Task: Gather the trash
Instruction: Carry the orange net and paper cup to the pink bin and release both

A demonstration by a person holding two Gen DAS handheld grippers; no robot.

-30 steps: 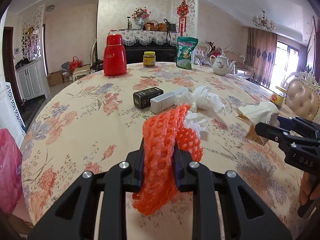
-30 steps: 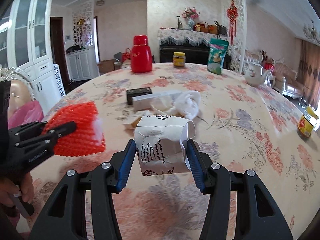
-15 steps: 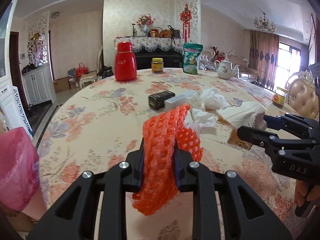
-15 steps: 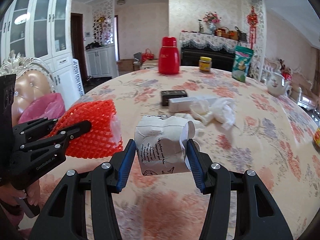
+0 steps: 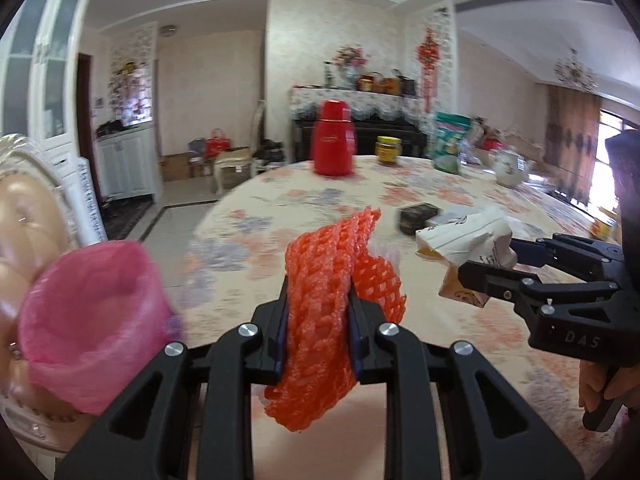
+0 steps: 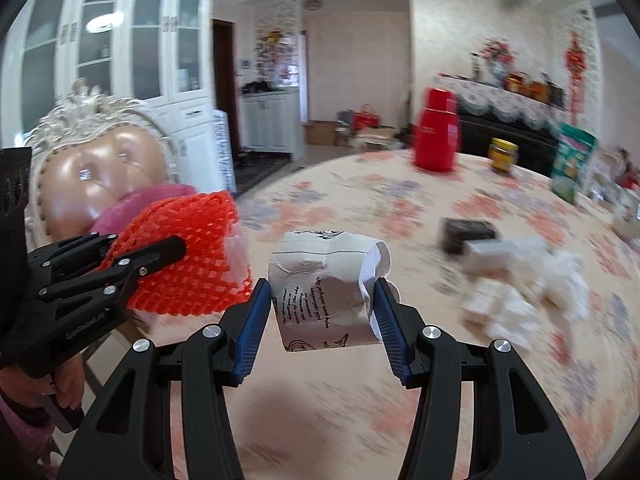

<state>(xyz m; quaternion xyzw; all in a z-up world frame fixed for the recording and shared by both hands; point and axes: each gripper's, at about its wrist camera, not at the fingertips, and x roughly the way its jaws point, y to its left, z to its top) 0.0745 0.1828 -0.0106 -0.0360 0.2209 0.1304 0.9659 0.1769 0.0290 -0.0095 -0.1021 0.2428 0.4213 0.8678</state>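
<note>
My left gripper is shut on an orange foam fruit net and holds it above the table's near edge. The net also shows in the right wrist view. My right gripper is shut on a crumpled white paper bag, which also shows in the left wrist view. A bin lined with a pink bag stands low at the left, beside the table. Crumpled white tissues, a black box and a white box lie on the table.
The round table has a floral cloth. A red thermos, a yellow jar, a green snack bag and a teapot stand at its far side. A padded chair stands behind the bin.
Both grippers have swung left toward the table's edge with their loads. The pink bin has come much further into the left wrist view.
</note>
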